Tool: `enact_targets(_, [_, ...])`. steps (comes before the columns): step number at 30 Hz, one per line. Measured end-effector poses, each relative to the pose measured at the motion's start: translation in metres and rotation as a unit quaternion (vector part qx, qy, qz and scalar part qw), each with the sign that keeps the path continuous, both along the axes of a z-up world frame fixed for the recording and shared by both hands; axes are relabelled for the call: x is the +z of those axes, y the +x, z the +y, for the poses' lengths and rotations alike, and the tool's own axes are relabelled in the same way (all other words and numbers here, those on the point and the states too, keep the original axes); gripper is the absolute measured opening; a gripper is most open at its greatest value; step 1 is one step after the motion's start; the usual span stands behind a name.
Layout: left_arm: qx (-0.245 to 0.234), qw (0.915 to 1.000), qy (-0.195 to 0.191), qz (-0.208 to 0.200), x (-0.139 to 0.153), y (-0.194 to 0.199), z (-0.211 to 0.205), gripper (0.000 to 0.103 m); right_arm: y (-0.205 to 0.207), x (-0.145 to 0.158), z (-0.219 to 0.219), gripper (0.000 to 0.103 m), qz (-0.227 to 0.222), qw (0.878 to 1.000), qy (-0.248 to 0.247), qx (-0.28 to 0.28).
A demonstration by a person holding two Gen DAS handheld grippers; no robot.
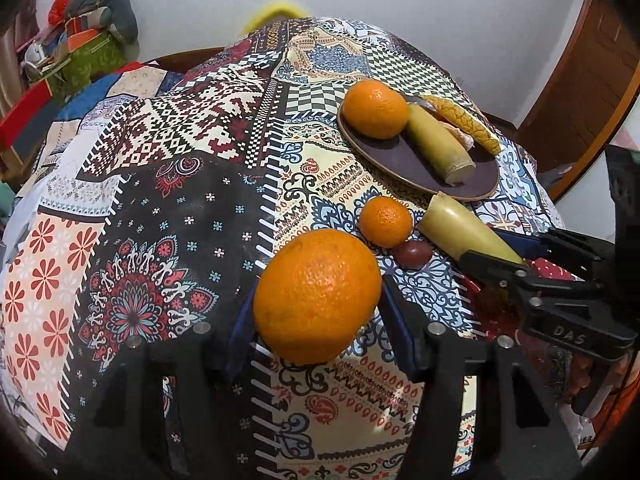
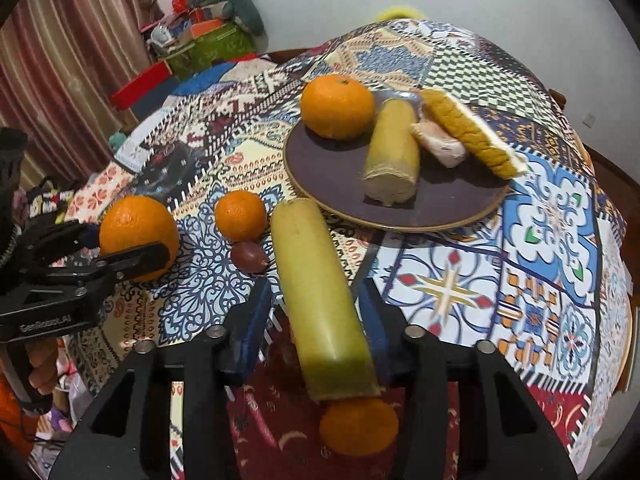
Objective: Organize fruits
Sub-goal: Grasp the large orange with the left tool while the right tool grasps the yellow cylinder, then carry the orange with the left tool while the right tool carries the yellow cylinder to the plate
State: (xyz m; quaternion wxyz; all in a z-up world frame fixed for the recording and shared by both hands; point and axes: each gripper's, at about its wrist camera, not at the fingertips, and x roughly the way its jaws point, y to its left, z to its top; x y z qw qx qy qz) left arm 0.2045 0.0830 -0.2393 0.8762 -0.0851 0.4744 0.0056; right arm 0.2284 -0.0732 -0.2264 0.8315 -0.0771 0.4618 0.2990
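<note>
While I am holding a big orange (image 1: 317, 295) in my left gripper (image 1: 316, 316) and a stiff, smooth yellow-green stalk piece (image 2: 320, 296) in my right gripper (image 2: 316, 316), both clamped mid-body above the surface (image 2: 540, 280), I am judging the orange firm and rollable. Ahead, the dark plate (image 2: 332, 176) is already crowded; a small orange (image 2: 241, 215) and a dark fruit (image 2: 249, 256) are lying before its near rim.

"DAS" is embossed on the right tool (image 1: 506, 250); "GenRobot.AI" on the left tool (image 2: 132, 246)
</note>
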Motion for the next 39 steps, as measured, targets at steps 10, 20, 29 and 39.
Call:
enact_targets(10, [0.009,0.9998,-0.017,0.005,0.001,0.004,0.005,0.059,0.000,-0.005,0.007,0.035,-0.019,0.999,-0.018,0.019])
enact_targets(20, [0.004,0.9998,-0.019,-0.001,0.014,-0.008,-0.002,0.058,-0.007,0.023,-0.004,0.032,-0.048,0.999,0.011,0.004])
enact_targets(29, [-0.002,0.9996,-0.015,-0.025,0.037,-0.010,-0.009,0.058,-0.014,0.055,-0.029,0.032,-0.085,0.995,0.037,-0.032])
enact_targets(39, [-0.010,0.9986,-0.016,-0.050,0.058,0.009,-0.016,0.058,-0.008,0.078,-0.047,0.032,-0.119,0.990,0.052,-0.060])
